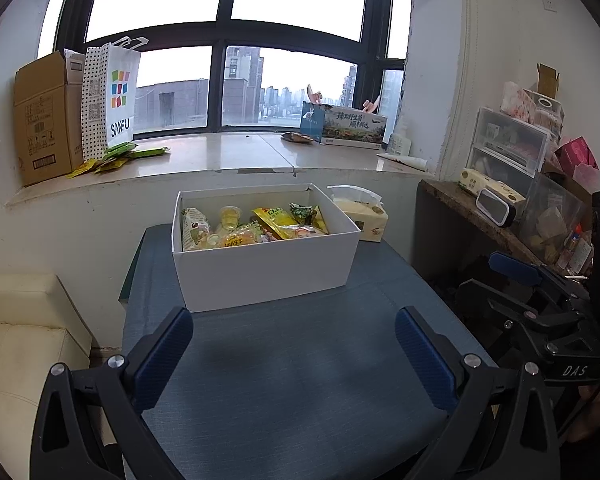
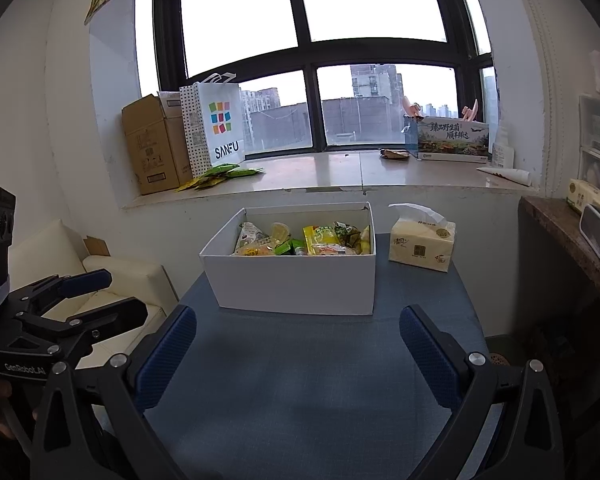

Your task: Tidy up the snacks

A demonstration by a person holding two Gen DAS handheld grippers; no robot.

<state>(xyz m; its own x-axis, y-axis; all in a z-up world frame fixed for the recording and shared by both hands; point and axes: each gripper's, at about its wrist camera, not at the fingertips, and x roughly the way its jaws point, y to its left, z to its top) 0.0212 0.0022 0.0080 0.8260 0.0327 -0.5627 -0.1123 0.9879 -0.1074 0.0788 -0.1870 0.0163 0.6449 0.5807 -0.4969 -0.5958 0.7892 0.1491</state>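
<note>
A white open box (image 1: 268,272) stands at the far side of the blue table (image 1: 292,380); it also shows in the right wrist view (image 2: 296,284). Several snack packets (image 1: 256,226) in yellow and green wrappers lie inside it, and they also show in the right wrist view (image 2: 304,240). My left gripper (image 1: 294,344) is open and empty, held above the table in front of the box. My right gripper (image 2: 298,344) is open and empty too, beside the left one. More green and yellow packets (image 1: 116,158) lie on the windowsill.
A tissue pack (image 2: 422,246) sits on the table right of the box. The windowsill (image 1: 228,156) holds a cardboard box (image 1: 46,120), a SANFU bag (image 1: 116,98) and a printed carton (image 1: 352,126). A cream sofa (image 1: 24,332) is left; a cluttered counter (image 1: 500,216) is right.
</note>
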